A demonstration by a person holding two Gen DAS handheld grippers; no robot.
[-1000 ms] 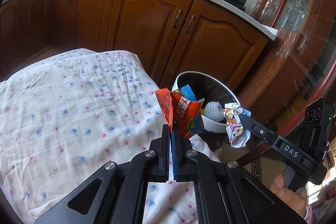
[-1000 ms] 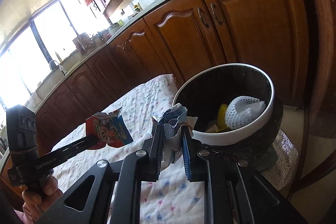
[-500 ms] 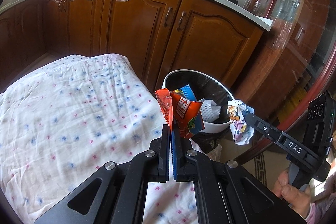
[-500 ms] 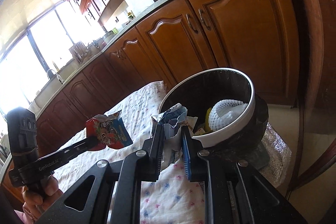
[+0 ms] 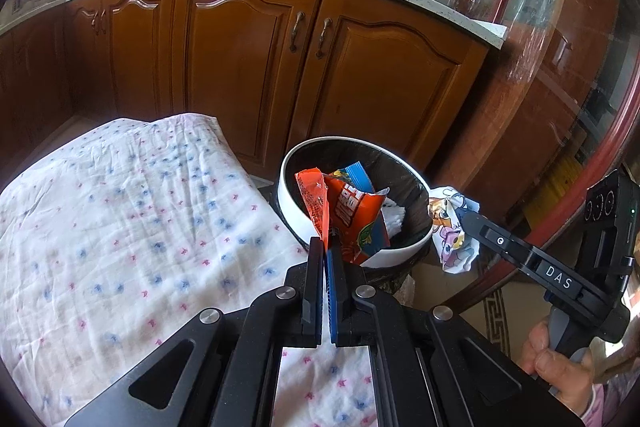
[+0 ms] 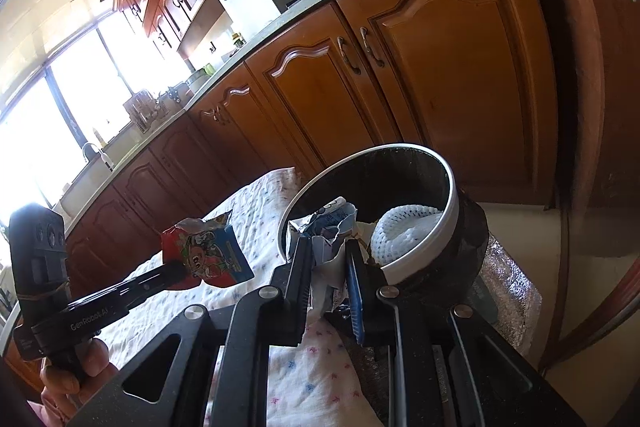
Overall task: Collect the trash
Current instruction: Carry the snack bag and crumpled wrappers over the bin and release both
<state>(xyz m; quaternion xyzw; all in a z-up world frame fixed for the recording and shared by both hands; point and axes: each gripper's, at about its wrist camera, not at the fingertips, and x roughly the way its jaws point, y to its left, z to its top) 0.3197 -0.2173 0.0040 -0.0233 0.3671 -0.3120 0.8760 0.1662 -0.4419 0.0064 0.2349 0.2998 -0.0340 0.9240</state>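
Presently, left gripper (image 5: 327, 247): jaws pinched nearly shut on the bottom edge of an orange-red crinkled foil snack wrapper (image 5: 348, 217), which stands up in front of the near rim of the bin.
Right gripper (image 6: 330, 259): jaws partly closed on a crumpled white-and-blue cartoon-print paper wrapper (image 6: 330, 227), held at the bin's near rim.
Bin: round black waste bin with white rim band (image 5: 288, 203), just off the corner of the table covered in white dotted cloth (image 5: 140, 227); a white foam fruit net (image 6: 404, 231) is already inside.
Risk, early release: both wrappers look only at the rim; let go here, the light foil could flutter onto the cloth or floor.
Risk, snag: crumpled paper may cling to the right pads.
Risk, collision: the grippers converge on one opening and could knock together.
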